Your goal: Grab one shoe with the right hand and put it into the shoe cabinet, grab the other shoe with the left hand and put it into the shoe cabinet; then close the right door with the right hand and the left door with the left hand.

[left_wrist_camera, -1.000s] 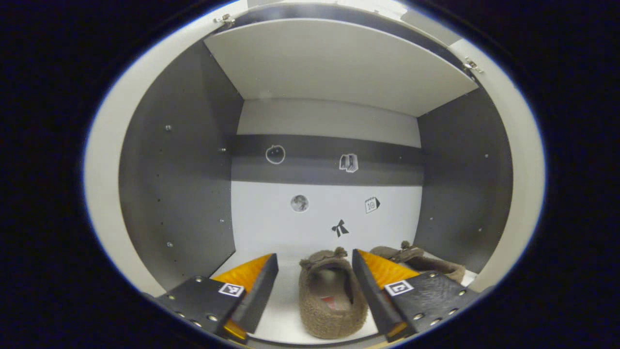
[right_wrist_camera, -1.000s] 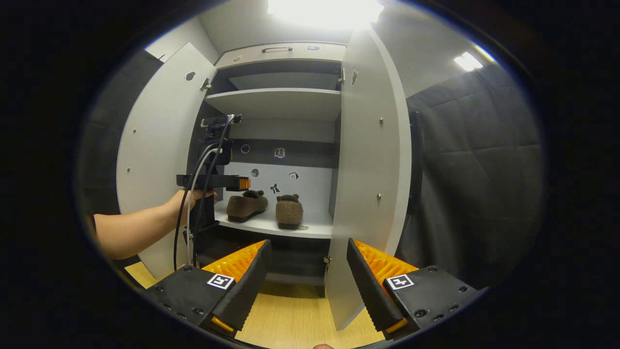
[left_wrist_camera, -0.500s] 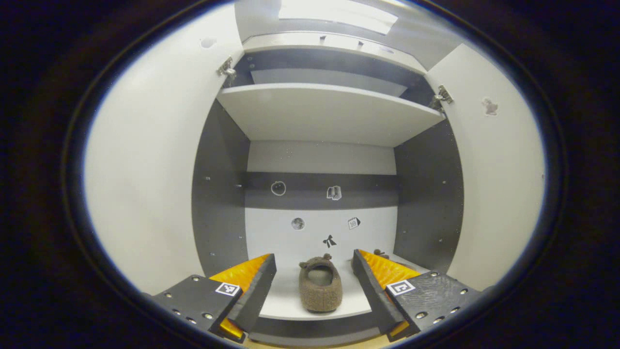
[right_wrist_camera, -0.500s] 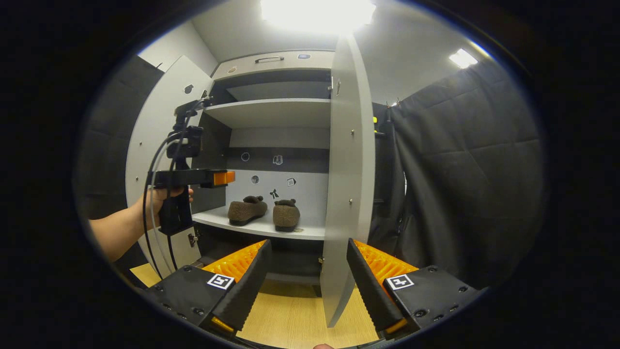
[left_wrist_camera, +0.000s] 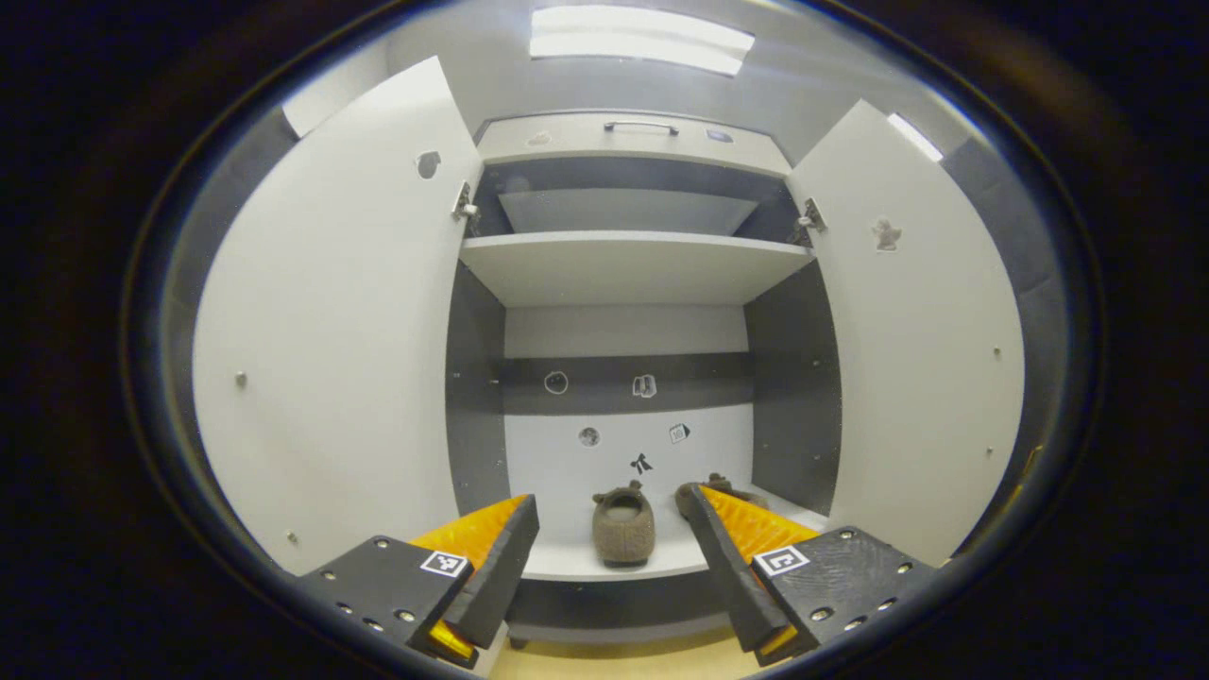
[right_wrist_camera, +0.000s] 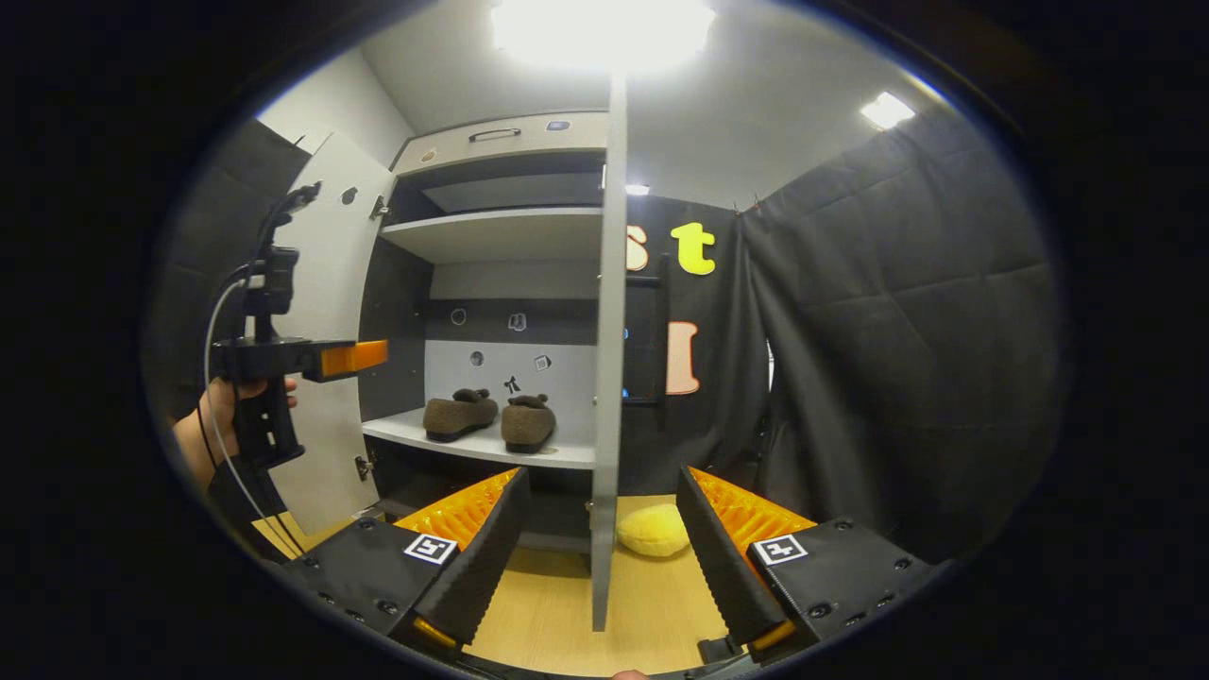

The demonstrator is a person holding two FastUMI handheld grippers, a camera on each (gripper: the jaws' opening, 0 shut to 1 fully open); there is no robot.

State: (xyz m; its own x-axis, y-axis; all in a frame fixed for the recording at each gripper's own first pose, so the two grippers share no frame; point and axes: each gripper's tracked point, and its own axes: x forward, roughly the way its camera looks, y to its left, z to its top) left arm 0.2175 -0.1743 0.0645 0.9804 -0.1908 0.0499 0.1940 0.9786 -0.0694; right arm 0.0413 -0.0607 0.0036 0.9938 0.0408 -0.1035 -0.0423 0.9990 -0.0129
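Note:
Two brown fuzzy shoes stand side by side on the cabinet's lower shelf (left_wrist_camera: 576, 565). In the left gripper view one shoe (left_wrist_camera: 623, 527) sits heel-first between my fingers, farther in; the other shoe (left_wrist_camera: 720, 488) is partly hidden behind a finger. My left gripper (left_wrist_camera: 612, 499) is open and empty, outside the cabinet. Both doors stand open: the left door (left_wrist_camera: 331, 378) and the right door (left_wrist_camera: 926, 359). In the right gripper view the right door (right_wrist_camera: 609, 378) is edge-on, in line with the gap of my open, empty right gripper (right_wrist_camera: 602, 477). The shoes (right_wrist_camera: 460, 416) (right_wrist_camera: 529, 423) and the hand-held left gripper (right_wrist_camera: 364, 356) lie to its left.
A yellow soft object (right_wrist_camera: 654, 531) lies on the wooden floor (right_wrist_camera: 557, 614) just right of the right door's edge. An upper shelf (left_wrist_camera: 628, 264) spans the cabinet above the shoes. The black cloth wall (right_wrist_camera: 878, 359) hangs close on the right.
My left gripper has pulled back out of the cabinet, so the shoes look smaller and both doors have come into sight. My right gripper has shifted right until the right door shows edge-on.

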